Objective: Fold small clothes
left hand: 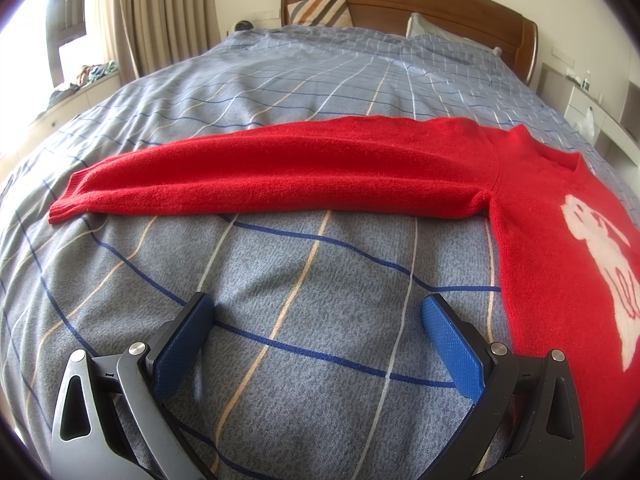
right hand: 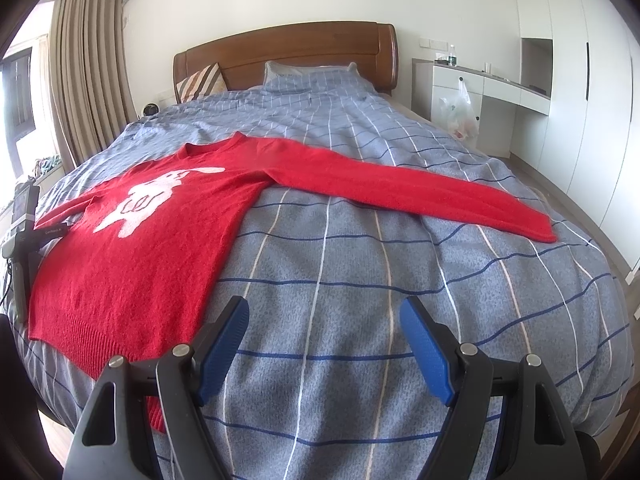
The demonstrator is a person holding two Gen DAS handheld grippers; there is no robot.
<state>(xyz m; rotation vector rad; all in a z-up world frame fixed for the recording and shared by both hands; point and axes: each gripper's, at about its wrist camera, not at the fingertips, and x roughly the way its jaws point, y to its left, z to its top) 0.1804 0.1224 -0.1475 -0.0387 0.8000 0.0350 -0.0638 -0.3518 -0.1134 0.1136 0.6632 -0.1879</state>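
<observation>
A red knitted sweater (right hand: 132, 264) with a white rabbit figure on its chest lies flat and face up on the bed, both sleeves spread out sideways. In the left wrist view its body (left hand: 560, 240) is at the right and one sleeve (left hand: 260, 176) stretches left. In the right wrist view the other sleeve (right hand: 420, 188) stretches right. My left gripper (left hand: 318, 312) is open and empty, just above the bedcover, below the sleeve. My right gripper (right hand: 324, 316) is open and empty, right of the sweater's hem.
The bed has a blue-grey checked cover (right hand: 360, 280), pillows (right hand: 308, 74) and a wooden headboard (right hand: 280, 52). A white desk (right hand: 480, 80) with a plastic bag (right hand: 460, 112) stands at the right. Curtains (right hand: 88, 72) and a window are at the left. The other handheld device (right hand: 22, 216) shows at the left edge.
</observation>
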